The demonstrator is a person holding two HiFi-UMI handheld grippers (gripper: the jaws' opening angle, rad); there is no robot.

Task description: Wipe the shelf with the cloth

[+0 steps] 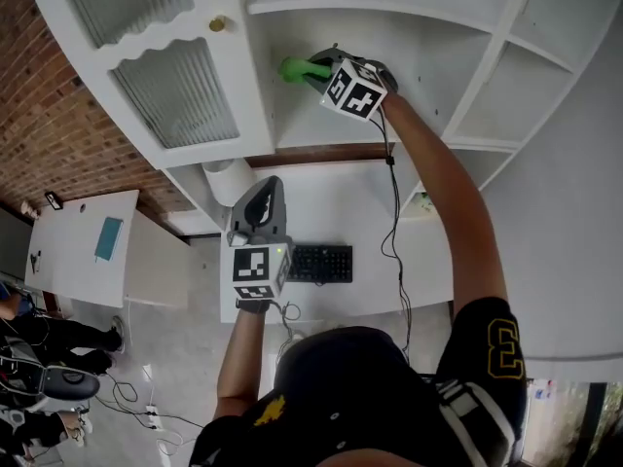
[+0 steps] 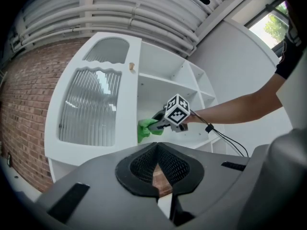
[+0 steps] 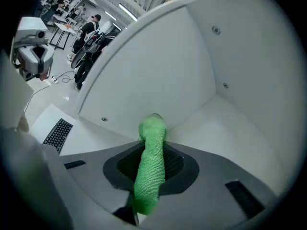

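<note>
Holding a green cloth (image 1: 297, 67) tight in the shut jaws of the right hand-held gripper (image 1: 313, 69). Reaching with it up into the white shelf (image 3: 225, 128), at the left end of one box, close by the side wall. Pressing the tip of the cloth into the corner where the white boards meet. Rolled up long and thin, poking out past the jaw tips, with a bit hanging out the back too.

Holding the left hand-held gripper (image 1: 261, 195) lower down, well apart from the shelf, above the white counter (image 1: 331, 202). Closed up, with nothing between the jaws. Pointing up toward the shelf and the other hand-held gripper.

Just left of the cloth, a white door (image 1: 175, 90) with wavy glass and a small gold knob (image 1: 218, 24). Down on the counter, near the left hand-held gripper, a black keyboard (image 1: 321, 263). Off to the left, past the door, a red brick wall (image 1: 58, 115). Along the right arm, a thin black cable (image 1: 394, 212), hanging down in loops over the counter.
</note>
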